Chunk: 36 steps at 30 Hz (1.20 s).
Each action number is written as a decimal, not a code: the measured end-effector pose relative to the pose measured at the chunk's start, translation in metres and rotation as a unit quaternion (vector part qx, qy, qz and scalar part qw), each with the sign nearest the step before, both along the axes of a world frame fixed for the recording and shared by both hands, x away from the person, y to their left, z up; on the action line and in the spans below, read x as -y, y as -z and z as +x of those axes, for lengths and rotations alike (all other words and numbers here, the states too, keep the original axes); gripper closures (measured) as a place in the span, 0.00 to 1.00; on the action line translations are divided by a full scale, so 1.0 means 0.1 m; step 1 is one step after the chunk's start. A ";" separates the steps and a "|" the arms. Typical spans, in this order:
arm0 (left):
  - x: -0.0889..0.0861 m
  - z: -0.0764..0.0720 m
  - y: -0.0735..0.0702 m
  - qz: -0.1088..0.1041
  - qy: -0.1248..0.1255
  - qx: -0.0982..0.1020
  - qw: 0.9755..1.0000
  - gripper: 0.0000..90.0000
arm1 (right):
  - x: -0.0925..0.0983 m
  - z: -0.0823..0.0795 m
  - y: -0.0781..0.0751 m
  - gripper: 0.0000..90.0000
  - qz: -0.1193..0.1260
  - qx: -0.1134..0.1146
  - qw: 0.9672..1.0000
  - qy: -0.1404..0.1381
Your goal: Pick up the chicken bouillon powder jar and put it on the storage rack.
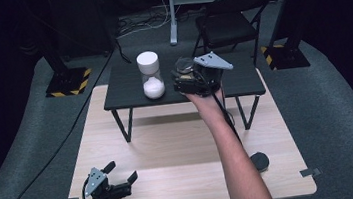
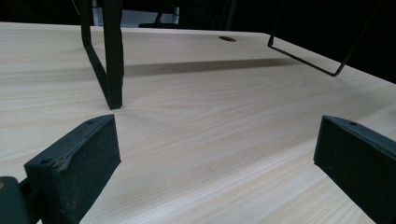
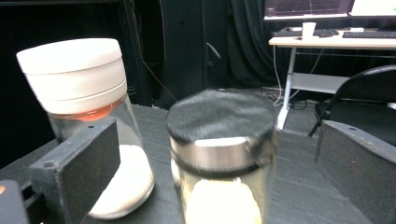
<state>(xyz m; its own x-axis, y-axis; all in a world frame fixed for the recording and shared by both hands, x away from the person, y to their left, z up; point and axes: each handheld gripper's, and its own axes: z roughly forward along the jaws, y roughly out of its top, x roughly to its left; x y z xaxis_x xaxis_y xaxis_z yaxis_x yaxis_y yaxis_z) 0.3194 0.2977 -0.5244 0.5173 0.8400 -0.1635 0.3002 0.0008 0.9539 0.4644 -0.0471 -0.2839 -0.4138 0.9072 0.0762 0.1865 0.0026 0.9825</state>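
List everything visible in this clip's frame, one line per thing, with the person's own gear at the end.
Jar with white lid: 1, clear glass with white powder, on the small black table, left of the other jar.
Jar with dark lid: 1, clear glass with pale contents, between the right gripper's open fingers.
Small black table: 1, black, standing on the wooden table.
Wooden table: 1, light wood, on grey carpet.
Round black disc: 1, on the wooden table, beside the right forearm.
Folding chair: 1, black, behind the tables.
Left gripper: 1, black, open, near corner.
Right gripper: 1, black, open, around the dark-lidded jar.
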 end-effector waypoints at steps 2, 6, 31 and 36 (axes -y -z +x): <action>0.00 0.00 0.00 0.002 0.001 0.000 1.000 0.00 | 0.04 -0.07 -0.02 0.00 0.006 -0.001 1.000 -0.003; 0.01 -0.01 0.00 0.007 0.000 0.001 1.000 0.00 | 0.11 -0.23 -0.05 0.00 0.006 0.002 1.000 -0.005; 0.05 -0.01 0.00 0.022 0.000 0.000 1.000 0.00 | 0.90 -0.99 0.18 0.00 0.006 -0.006 0.999 -0.033; 0.06 -0.01 0.00 0.025 -0.001 0.000 1.000 0.00 | 1.14 -1.13 0.34 0.00 0.004 0.000 1.000 -0.019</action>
